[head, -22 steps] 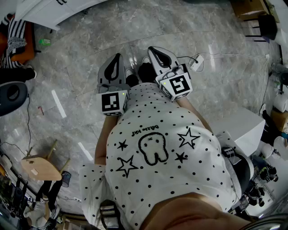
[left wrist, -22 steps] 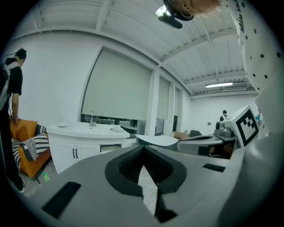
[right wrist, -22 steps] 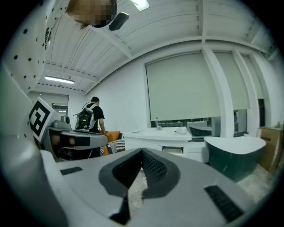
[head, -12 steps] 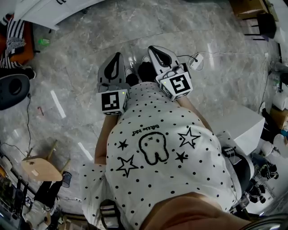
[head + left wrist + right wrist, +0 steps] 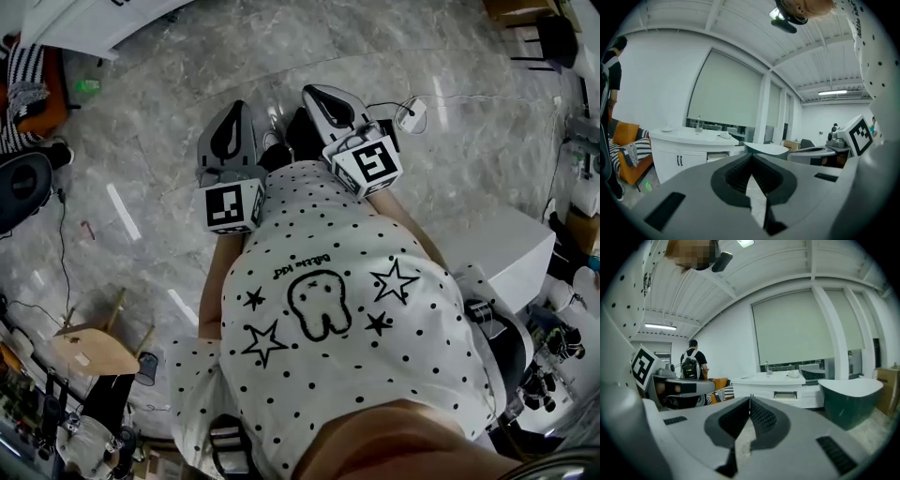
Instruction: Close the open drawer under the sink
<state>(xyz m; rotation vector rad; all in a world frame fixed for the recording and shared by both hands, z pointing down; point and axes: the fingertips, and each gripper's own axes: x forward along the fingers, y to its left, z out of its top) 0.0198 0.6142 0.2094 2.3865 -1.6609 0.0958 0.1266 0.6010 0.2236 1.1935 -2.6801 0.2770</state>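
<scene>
Far across the room the drawer (image 5: 786, 395) gapes open; my left gripper (image 5: 752, 155) and right gripper (image 5: 750, 400) are clenched empty, whole task remaining.

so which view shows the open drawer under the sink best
The right gripper view: the open drawer shows whole and front-on under the sink counter. In the left gripper view the left gripper hides part of it. The head view does not show it.

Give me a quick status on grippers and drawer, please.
Left gripper, right gripper: shut, empty. Open white vanity drawer far across the room. Dark green bathtub to its right; path looks clear.
</scene>
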